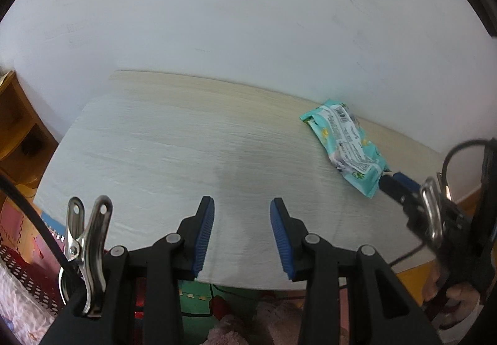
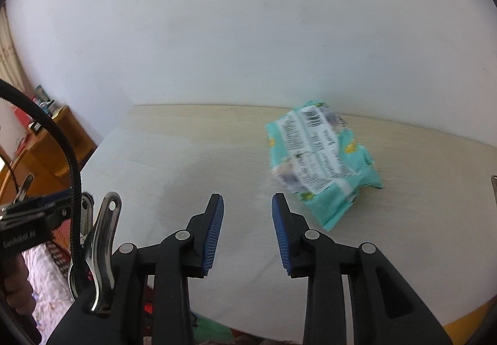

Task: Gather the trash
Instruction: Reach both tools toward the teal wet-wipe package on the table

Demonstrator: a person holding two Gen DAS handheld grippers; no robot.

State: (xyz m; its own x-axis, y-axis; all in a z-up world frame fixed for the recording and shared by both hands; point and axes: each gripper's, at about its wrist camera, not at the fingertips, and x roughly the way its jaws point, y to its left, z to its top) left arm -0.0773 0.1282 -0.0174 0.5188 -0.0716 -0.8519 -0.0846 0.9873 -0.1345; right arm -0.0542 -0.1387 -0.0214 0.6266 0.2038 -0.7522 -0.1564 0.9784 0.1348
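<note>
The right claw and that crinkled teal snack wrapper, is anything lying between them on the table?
Nothing: in the right wrist view only bare pale wooden tabletop separates the right claw from the crinkled teal snack wrapper.

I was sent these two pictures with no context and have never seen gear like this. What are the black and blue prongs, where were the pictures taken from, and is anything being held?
There is no robot here. A person holds a hand-operated gripper in each hand, and each gripper carries a wide-angle camera looking forward along its two fingers. That is why both pictures are rounded and show black prongs with blue pads at the bottom.

One picture comes from the left gripper, the other from the right gripper. In the left view the right one also appears at the right edge, its tips close to the packet.

On the pale wooden table lies one thing: a crumpled teal snack packet with a white label and barcode, next to the white wall.

Nothing is held. Both grippers stand open with only table showing between their pads.
</note>
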